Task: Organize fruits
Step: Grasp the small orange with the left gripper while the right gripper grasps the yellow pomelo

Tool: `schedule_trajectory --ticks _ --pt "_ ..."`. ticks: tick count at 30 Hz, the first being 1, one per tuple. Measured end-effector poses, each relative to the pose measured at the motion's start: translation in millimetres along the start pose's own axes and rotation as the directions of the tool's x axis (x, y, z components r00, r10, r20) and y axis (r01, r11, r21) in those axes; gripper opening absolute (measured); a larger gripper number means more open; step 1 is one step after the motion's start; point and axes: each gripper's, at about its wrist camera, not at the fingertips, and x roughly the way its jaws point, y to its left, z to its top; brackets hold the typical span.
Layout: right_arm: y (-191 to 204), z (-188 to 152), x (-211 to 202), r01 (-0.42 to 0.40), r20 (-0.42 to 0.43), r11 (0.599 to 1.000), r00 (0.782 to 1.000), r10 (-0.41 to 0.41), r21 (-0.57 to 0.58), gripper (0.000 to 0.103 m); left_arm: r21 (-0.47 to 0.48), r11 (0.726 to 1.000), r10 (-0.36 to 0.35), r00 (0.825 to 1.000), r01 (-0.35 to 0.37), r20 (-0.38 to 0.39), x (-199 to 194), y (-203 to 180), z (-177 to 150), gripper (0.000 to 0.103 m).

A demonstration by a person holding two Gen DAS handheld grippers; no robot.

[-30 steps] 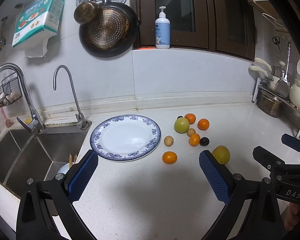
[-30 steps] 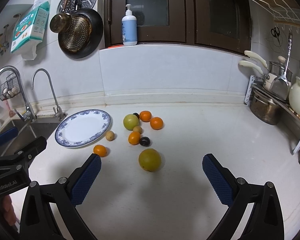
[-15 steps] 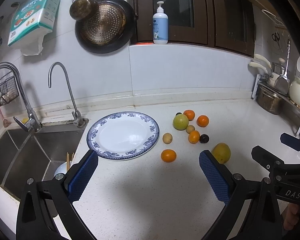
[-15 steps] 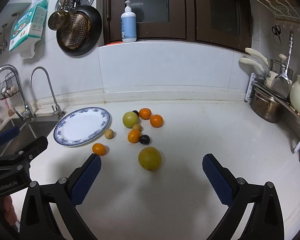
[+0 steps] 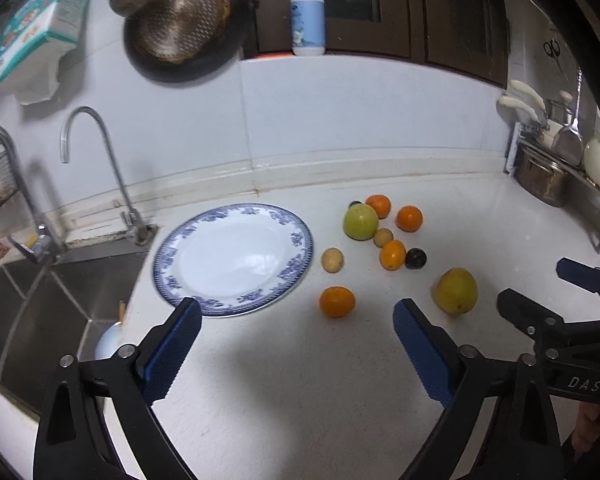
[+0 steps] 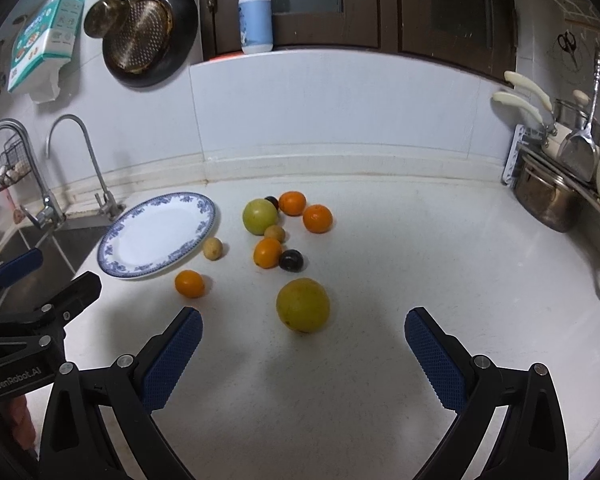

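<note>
Fruits lie loose on the speckled white stone countertop (image 6: 400,280), none of them on the round white ceramic plate with a blue floral rim (image 5: 236,258), whose glossy face holds nothing. Beside the plate sits the stainless steel sink (image 5: 40,312). Largest is the dull yellow-green citrus with a pebbled skin (image 6: 303,305), resting alone nearest the right gripper (image 6: 302,354). Farther back a smooth pale green apple (image 6: 260,216) touches a cluster of small glossy oranges (image 6: 317,219), with a shiny dark plum (image 6: 291,260) and a small tan round fruit (image 6: 212,248) nearby. One lone orange (image 5: 337,301) sits just ahead of the left gripper (image 5: 296,354). Both grippers hover with their textured blue rubber pads (image 6: 172,354) spread wide apart, gripping nothing.
</note>
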Motion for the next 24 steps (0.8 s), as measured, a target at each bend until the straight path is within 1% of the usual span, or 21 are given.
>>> schedule_trajectory --ticks 3,4,6,7,9,11,15,16,19,21,22,24 --pt "-3 -1 14 0.003 -0.026 1.000 1.000 -0.003 0.002 0.102 0.026 1.000 -0.003 1.000 0.003 -0.007 13 -2 -1 0.093" --pt "-4 -2 19 0.000 -0.033 1.000 0.999 0.000 0.004 0.102 0.034 0.999 -0.015 1.000 0.016 -0.016 18 -3 0 0.091" --pt "-4 -3 29 0.000 -0.055 1.000 0.999 0.000 0.001 0.101 0.044 0.998 -0.038 0.999 0.039 -0.027 26 -5 0 0.089" --pt "-5 -2 33 -0.008 -0.064 1.000 0.998 0.008 0.001 0.101 0.050 0.998 -0.044 0.998 0.046 -0.035 30 -5 0 0.087" --pt "-5 -3 43 -0.011 -0.082 1.000 0.997 0.011 -0.003 0.097 0.064 0.996 -0.063 0.997 0.067 -0.050 42 -7 1 0.083" --pt "-3 -2 52 -0.017 -0.095 1.000 0.995 0.015 -0.013 0.095 0.067 0.994 -0.082 0.994 0.087 -0.071 52 -8 2 0.080" --pt "-3 0 69 -0.037 -0.130 0.999 0.991 0.034 -0.019 0.087 0.060 0.990 -0.122 0.984 0.131 -0.127 76 -10 3 0.072" --pt "-2 0 74 -0.034 -0.139 0.999 0.990 0.030 -0.026 0.086 0.059 0.989 -0.125 0.982 0.134 -0.139 81 -10 3 0.070" --pt "-2 0 84 -0.043 -0.166 0.999 0.985 0.038 -0.027 0.079 0.052 0.987 -0.140 0.974 0.151 -0.177 96 -11 1 0.064" --pt "-2 0 89 -0.049 -0.181 0.999 0.982 0.045 -0.019 0.077 0.048 0.987 -0.143 0.970 0.155 -0.195 103 -12 -1 0.063" --pt "-2 -1 91 -0.050 -0.185 0.999 0.982 0.046 -0.015 0.076 0.048 0.987 -0.144 0.968 0.156 -0.204 107 -12 -1 0.061" --pt "-3 -2 95 -0.061 -0.200 0.998 0.978 0.058 -0.006 0.071 0.044 0.985 -0.153 0.963 0.166 -0.224 113 -14 -1 0.058"
